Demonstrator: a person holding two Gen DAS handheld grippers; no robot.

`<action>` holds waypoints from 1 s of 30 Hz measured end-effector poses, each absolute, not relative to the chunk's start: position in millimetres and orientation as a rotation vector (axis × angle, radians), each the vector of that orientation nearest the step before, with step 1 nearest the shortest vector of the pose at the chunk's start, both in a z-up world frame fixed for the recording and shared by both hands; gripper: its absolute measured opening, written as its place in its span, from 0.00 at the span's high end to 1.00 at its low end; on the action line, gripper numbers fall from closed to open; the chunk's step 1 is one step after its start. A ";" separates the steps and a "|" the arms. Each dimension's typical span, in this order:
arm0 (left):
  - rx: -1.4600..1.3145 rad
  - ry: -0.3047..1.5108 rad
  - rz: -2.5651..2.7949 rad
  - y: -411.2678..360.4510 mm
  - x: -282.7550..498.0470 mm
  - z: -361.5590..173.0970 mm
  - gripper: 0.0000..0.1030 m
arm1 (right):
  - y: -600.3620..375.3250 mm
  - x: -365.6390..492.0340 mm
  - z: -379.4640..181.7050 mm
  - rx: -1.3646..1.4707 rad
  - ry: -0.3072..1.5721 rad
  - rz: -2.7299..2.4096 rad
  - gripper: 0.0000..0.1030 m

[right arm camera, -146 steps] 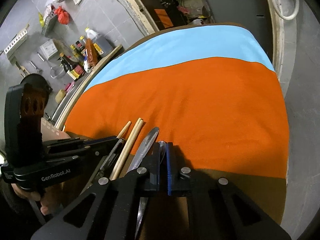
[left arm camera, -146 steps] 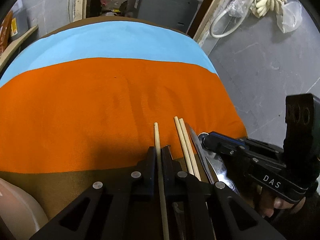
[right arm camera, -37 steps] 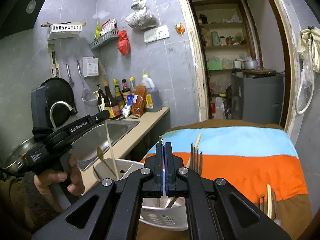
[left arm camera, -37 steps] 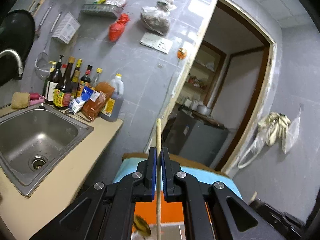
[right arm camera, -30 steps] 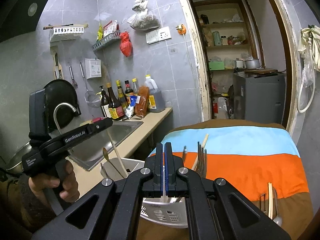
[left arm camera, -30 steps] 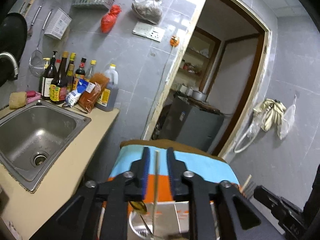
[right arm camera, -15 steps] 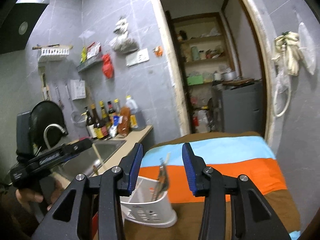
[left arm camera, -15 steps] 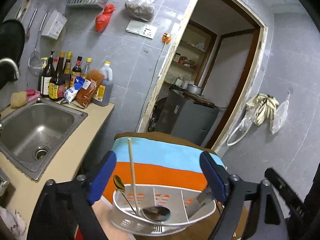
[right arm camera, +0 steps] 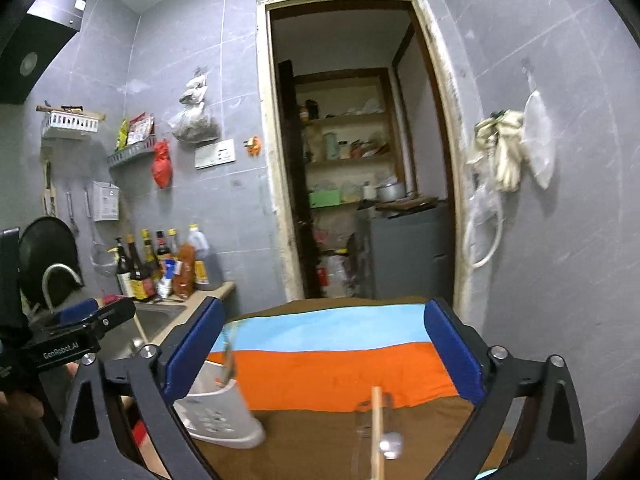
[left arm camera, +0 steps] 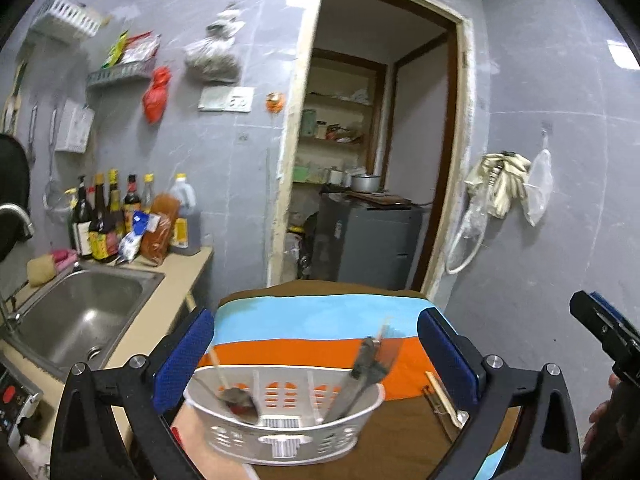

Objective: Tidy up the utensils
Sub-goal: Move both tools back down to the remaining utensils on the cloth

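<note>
Two handheld grippers hang over a table draped in a brown, orange and light-blue cloth, both with jaws spreading wide and nothing between the blue pads. Seen from the left gripper, a white plastic utensil caddy stands on the brown band of the cloth at the near edge of the table, framed between the fingers but untouched. Its left compartment holds a spoon and a pale chopstick leaning upright; its right compartment holds a fork and other metal cutlery, blurred. More chopsticks lie flat on the cloth just right of the caddy. From the right gripper, the caddy sits low at left behind the left finger, while a chopstick and a blurred metal utensil rest on the brown band in the foreground. Beyond the table, a steel sink and a row of sauce bottles line the counter beside an open doorway.
</note>
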State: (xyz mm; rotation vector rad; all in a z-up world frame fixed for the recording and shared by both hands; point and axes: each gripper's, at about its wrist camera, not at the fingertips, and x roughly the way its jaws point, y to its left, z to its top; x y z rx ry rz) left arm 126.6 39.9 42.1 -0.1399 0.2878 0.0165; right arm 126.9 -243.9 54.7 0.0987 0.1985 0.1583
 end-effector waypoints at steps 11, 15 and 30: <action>-0.106 0.319 -0.104 -29.2 142.0 33.1 0.01 | -309.9 127.8 60.5 0.097 0.240 0.036 0.02; -0.109 0.343 -0.133 -52.0 151.8 25.3 0.01 | -338.4 136.5 53.0 0.105 0.268 0.015 0.02; -0.115 0.571 -0.146 -116.9 211.3 -55.9 0.01 | -397.9 207.9 -48.5 0.150 0.415 0.135 0.02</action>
